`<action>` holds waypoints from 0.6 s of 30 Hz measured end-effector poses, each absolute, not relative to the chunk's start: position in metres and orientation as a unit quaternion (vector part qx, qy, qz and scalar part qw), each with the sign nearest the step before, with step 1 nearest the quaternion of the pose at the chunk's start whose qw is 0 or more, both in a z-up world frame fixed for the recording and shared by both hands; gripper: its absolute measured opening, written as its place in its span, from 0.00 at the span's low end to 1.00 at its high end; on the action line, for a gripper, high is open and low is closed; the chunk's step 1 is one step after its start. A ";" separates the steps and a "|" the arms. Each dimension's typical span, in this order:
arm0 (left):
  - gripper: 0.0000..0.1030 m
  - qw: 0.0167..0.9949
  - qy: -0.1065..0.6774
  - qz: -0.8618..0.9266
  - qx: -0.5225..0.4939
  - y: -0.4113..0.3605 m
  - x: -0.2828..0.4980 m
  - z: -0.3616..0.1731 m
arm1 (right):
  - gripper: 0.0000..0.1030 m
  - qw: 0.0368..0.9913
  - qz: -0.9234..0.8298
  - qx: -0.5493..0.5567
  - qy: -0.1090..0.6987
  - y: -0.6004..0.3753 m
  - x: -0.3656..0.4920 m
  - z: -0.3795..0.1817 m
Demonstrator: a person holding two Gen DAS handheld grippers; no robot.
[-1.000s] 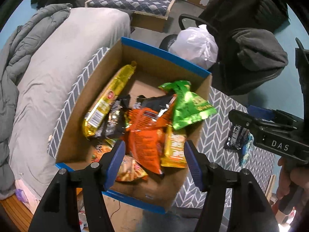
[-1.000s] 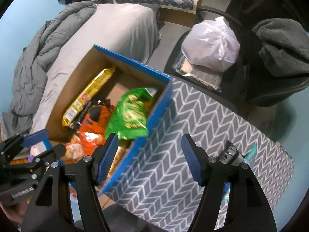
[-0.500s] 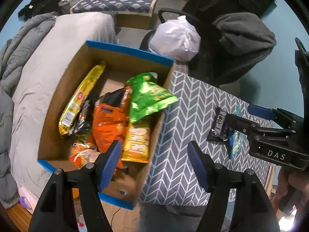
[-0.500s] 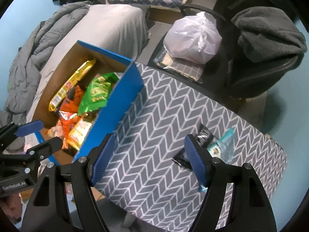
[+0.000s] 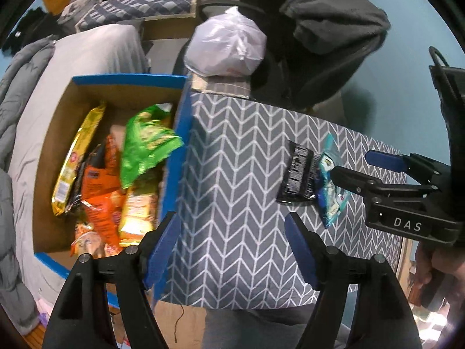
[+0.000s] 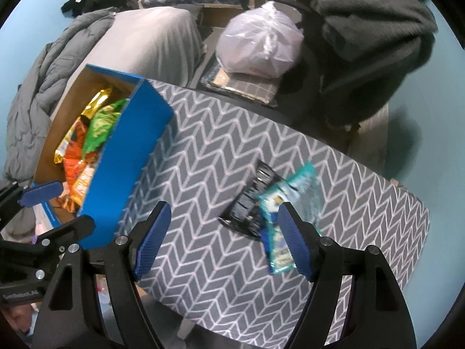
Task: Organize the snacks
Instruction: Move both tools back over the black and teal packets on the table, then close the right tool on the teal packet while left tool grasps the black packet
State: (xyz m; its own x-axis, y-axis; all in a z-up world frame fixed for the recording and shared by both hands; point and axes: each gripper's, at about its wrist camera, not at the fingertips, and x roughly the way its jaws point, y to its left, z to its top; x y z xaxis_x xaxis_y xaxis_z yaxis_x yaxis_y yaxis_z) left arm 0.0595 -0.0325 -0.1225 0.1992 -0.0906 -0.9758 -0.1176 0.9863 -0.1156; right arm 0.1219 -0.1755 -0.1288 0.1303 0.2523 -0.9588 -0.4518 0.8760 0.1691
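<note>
Chevron-patterned grey tabletop (image 6: 203,157) carries black snack packet (image 6: 250,203) touching teal packet (image 6: 290,203). Blue cardboard box (image 5: 180,151) beside it holds snack bags. Left gripper (image 5: 232,247) and right gripper (image 6: 221,238) empty, jaws just widened, nothing between.

**Both grippers spread, nothing held**

My left gripper (image 5: 232,250) points steeply down, its jaws have just been opening and nothing sits between them. My right gripper (image 6: 222,241) matches it: tilted down, jaws just widened, empty. A hand (image 5: 436,276) grips the right handle.
</note>
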 end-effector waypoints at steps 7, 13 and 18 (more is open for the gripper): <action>0.73 0.757 0.650 -0.016 -0.064 -0.063 0.077 -0.142 | 0.73 0.732 0.232 -0.082 0.635 -0.223 0.132 -0.162; 0.73 0.749 0.661 -0.023 -0.040 -0.085 0.088 -0.171 | 0.73 0.724 0.238 -0.103 0.639 -0.243 0.136 -0.196; 0.73 0.740 0.671 -0.034 -0.035 -0.098 0.096 -0.192 | 0.74 0.714 0.251 -0.078 0.648 -0.252 0.140 -0.220</action>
